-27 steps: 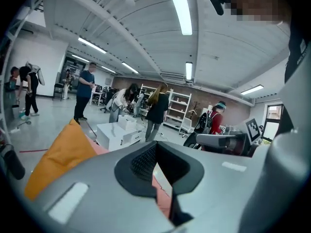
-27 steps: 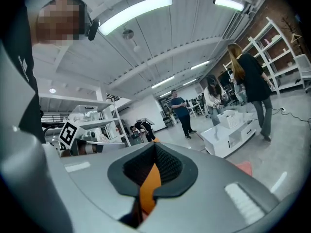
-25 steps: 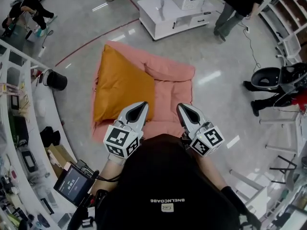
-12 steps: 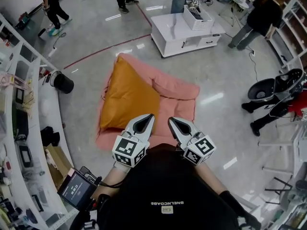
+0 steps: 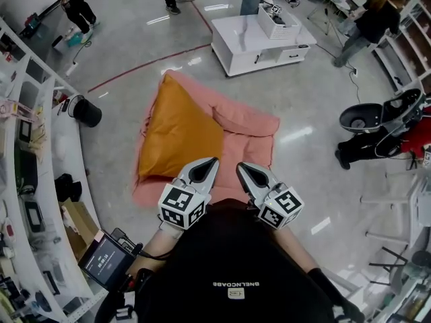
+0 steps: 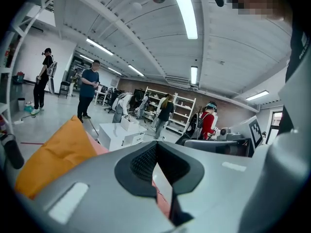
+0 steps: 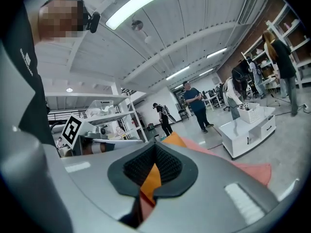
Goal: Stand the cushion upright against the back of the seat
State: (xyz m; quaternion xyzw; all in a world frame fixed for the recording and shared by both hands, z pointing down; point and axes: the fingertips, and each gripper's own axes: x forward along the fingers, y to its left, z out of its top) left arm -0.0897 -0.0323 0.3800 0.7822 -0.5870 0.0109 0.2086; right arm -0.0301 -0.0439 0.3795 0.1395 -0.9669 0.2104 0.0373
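The orange cushion (image 5: 178,133) lies flat on the left half of the pink floor seat (image 5: 246,153), and the seat's folded back (image 5: 246,120) lies to its right. Both grippers hover side by side over the seat's near edge, close to my body. My left gripper (image 5: 209,162) is shut and empty, its tip near the cushion's near right corner. My right gripper (image 5: 241,168) also looks shut with nothing in it. In the left gripper view the cushion (image 6: 58,154) lies left of the gripper (image 6: 156,147). In the right gripper view the cushion (image 7: 174,140) shows beyond the gripper (image 7: 155,147).
A white low cabinet (image 5: 259,42) with a basket (image 5: 279,22) stands beyond the seat. White shelving (image 5: 27,180) runs along the left, with a black bin (image 5: 86,112) beside it. A black stroller (image 5: 377,116) is at the right. Several people stand at the back.
My right gripper has shifted left, closer to the left gripper. The cushion and the seat lie as before.
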